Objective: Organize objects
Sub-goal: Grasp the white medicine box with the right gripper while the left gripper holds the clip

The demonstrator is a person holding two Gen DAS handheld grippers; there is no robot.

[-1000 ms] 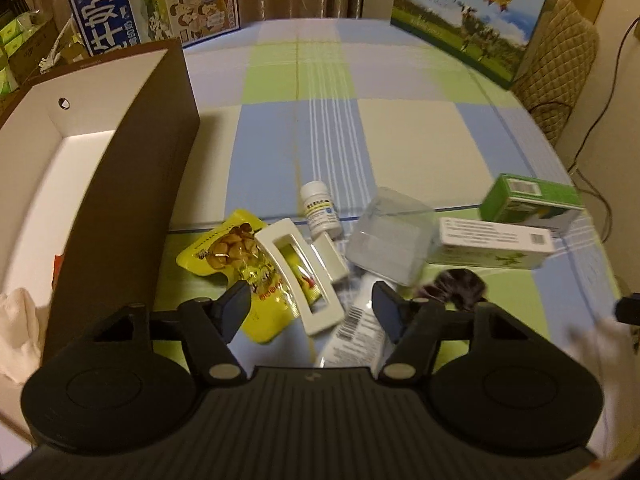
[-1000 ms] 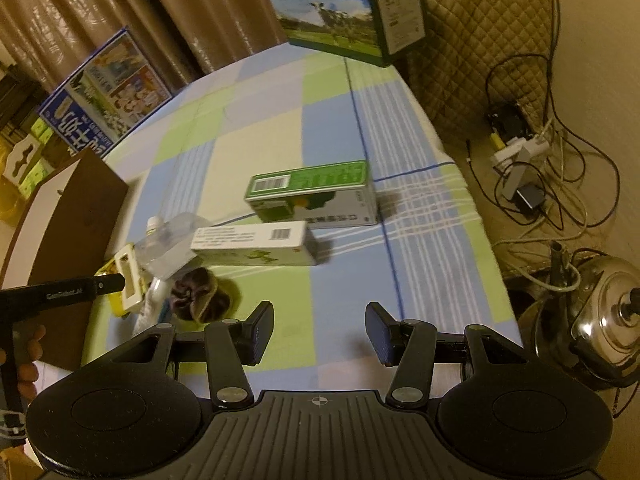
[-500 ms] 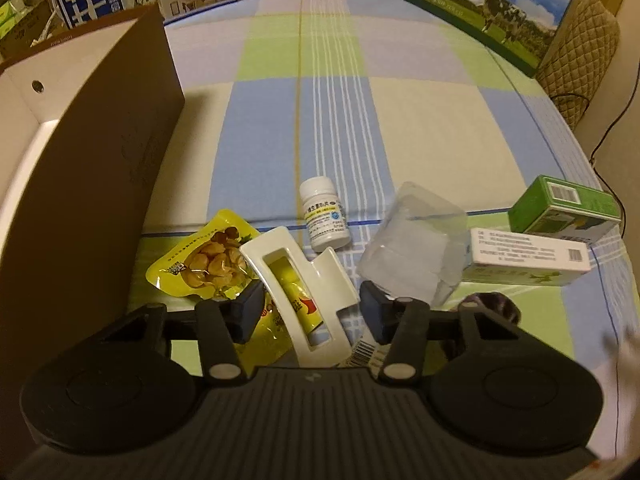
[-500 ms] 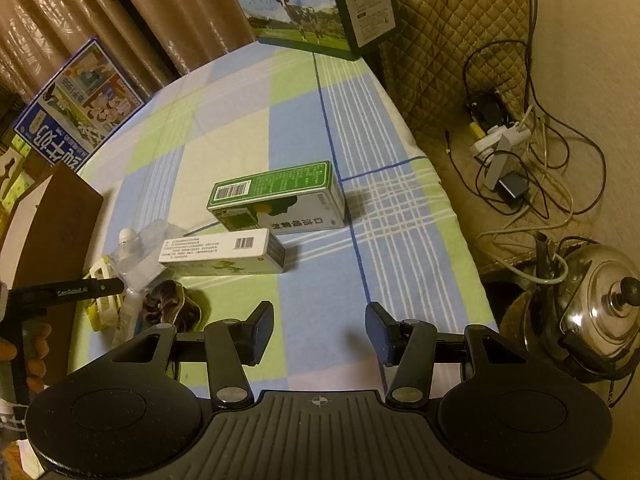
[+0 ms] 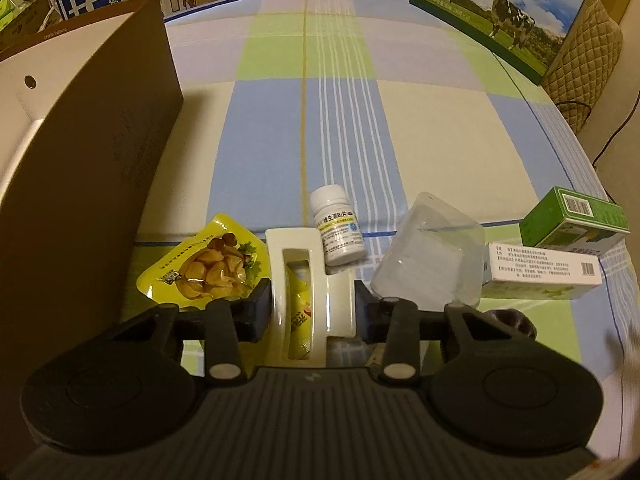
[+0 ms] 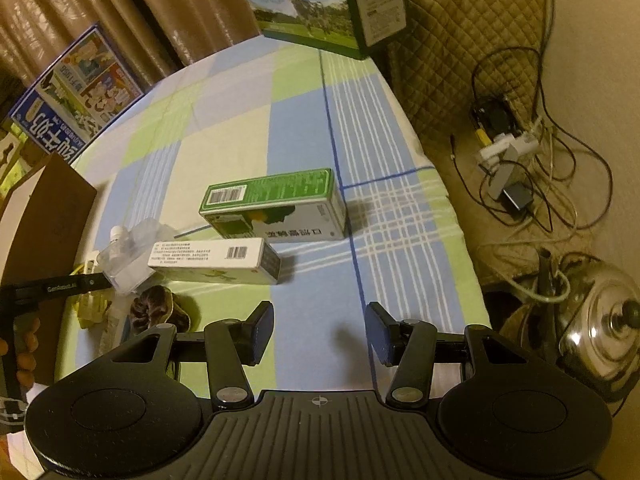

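Hiding its near end behind the left gripper [image 5: 312,306], the white hair claw [image 5: 310,280] lies across a yellow snack pouch [image 5: 208,264], beside a small white pill bottle [image 5: 338,226] and a clear plastic box [image 5: 432,264]. A dark scrunchie [image 5: 516,318] is cut off by the right finger. The left jaws have just been closing and now press the claw's sides, grasping it; a second ago they stood wide with the claw ahead. The right gripper [image 6: 320,330] hangs released over bare checked tablecloth [image 6: 304,128], near the white carton [image 6: 212,260] and green carton [image 6: 276,204]. A brown cardboard box [image 5: 80,184] stands at left.
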